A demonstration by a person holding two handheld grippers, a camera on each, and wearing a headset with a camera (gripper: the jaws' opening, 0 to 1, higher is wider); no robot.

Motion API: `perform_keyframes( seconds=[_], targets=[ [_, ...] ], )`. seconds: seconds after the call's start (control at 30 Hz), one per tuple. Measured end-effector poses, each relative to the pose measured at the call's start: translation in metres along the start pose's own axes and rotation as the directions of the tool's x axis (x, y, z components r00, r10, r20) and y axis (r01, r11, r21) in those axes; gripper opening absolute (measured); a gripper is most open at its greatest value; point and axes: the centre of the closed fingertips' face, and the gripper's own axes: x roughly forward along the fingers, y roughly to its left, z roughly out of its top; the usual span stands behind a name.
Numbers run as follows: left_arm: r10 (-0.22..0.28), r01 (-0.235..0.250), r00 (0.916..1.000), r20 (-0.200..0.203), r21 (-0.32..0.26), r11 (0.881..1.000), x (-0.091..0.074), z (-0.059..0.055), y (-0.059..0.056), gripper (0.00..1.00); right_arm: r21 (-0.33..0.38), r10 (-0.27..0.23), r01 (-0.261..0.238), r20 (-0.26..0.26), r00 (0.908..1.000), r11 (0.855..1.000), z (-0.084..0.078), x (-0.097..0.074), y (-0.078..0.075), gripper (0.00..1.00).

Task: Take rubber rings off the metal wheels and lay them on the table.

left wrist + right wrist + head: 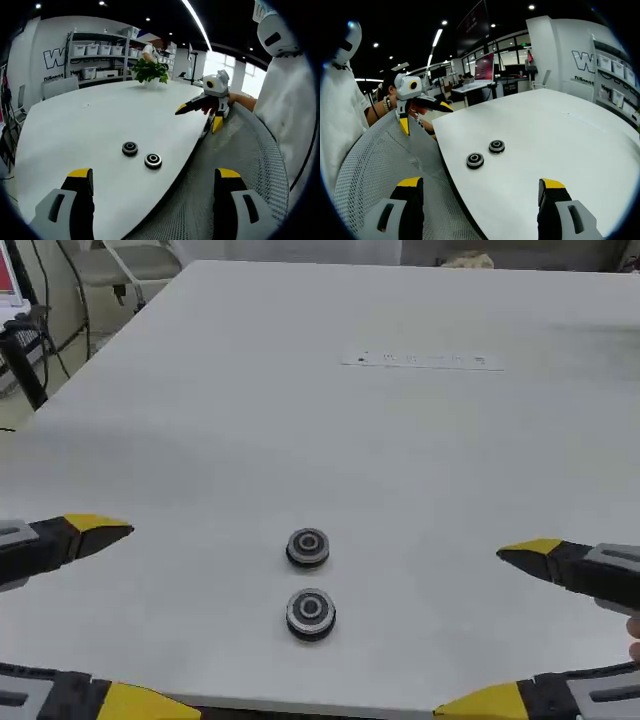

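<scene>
Two small metal wheels with dark rubber rings lie flat on the white table [420, 460], one wheel [307, 547] just beyond the other [310, 614], which is near the front edge. In the left gripper view the far wheel [130, 148] and near wheel [153, 160] sit ahead of my open left gripper [154, 175]. My left gripper [160, 620] hangs at the table's left front, my right gripper [470, 630] at the right front, both open and holding nothing. The right gripper view has the wheels [496, 146] [475, 160] ahead of the open right gripper [480, 182].
A pale printed strip [420, 360] lies far back on the table. A potted plant [151, 72] stands at one far end. Chairs [120, 265] and cables are off the back left corner. Wide bare table surrounds the wheels.
</scene>
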Motion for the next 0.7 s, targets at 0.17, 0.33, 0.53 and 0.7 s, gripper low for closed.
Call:
perform_keyframes(
  seconds=[0.17, 0.33, 0.53, 0.7],
  targets=[
    [0.016, -0.016, 0.9999, 0.002, -0.002, 1.0, -0.0038, -0.0006, 0.0038, 0.99, -0.003, 0.004, -0.004, 0.001, 1.0, 1.0, 0.0016, 0.0029, 0.0028, 0.92],
    [0.021, -0.021, 0.9998, 0.004, -0.007, 1.0, -0.0059, -0.0011, 0.0055, 0.99, -0.009, 0.004, -0.004, -0.003, 1.0, 1.0, 0.0018, 0.0046, 0.0044, 0.92],
    [0.008, -0.008, 1.0, 0.006, -0.01, 1.0, -0.0054, -0.001, 0.0035, 0.99, -0.016, -0.007, 0.006, -0.014, 0.9999, 1.0, -0.0004, 0.0038, 0.0039, 0.91],
    [0.011, -0.01, 0.9999, 0.011, -0.017, 1.0, -0.0054, -0.0004, 0.0036, 0.99, -0.014, -0.008, 0.008, -0.014, 0.9999, 1.0, -0.0009, 0.0032, 0.0034, 0.91]
  ],
)
